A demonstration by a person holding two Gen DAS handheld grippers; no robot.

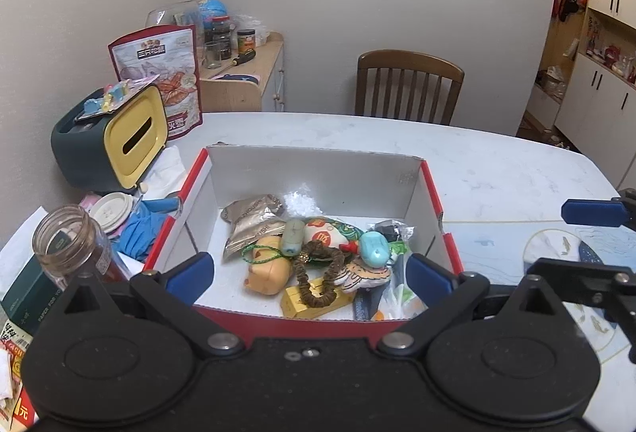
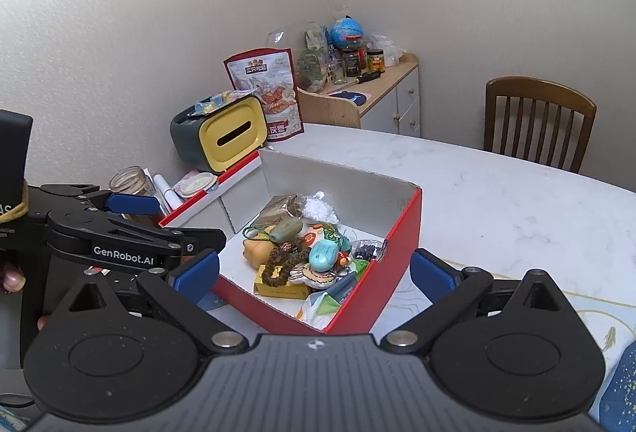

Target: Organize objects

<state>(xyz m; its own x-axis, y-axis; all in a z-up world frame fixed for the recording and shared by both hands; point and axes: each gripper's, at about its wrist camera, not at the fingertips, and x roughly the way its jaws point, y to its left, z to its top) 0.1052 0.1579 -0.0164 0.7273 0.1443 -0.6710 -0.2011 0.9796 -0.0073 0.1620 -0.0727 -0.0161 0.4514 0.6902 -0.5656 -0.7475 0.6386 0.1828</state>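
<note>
A red cardboard box point(image 1: 432, 189) with a white inside stands open on the table. It holds a brown snack packet point(image 1: 250, 221), a yellow toy point(image 1: 266, 273), a brown fabric loop point(image 1: 318, 285), a turquoise piece point(image 1: 375, 249) and a small yellow box point(image 1: 298, 307). My left gripper point(image 1: 310, 273) hovers open over the box's near edge, nothing between its blue pads. My right gripper point(image 2: 314, 275) is open and empty, at the box's point(image 2: 397, 257) near right corner. The left gripper point(image 2: 171, 221) shows at the box's left. The right gripper point(image 1: 550, 241) appears beside the box.
A yellow-and-dark tissue holder point(image 1: 119, 142), a glass jar point(image 1: 67, 241), a white lid point(image 1: 111, 209), blue cloth point(image 1: 139, 233) and a snack bag point(image 1: 167, 70) crowd the table's left. A wooden chair point(image 1: 409, 86) and a cluttered side cabinet point(image 1: 242, 82) stand behind. A hand point(image 2: 12, 279) holds the left gripper.
</note>
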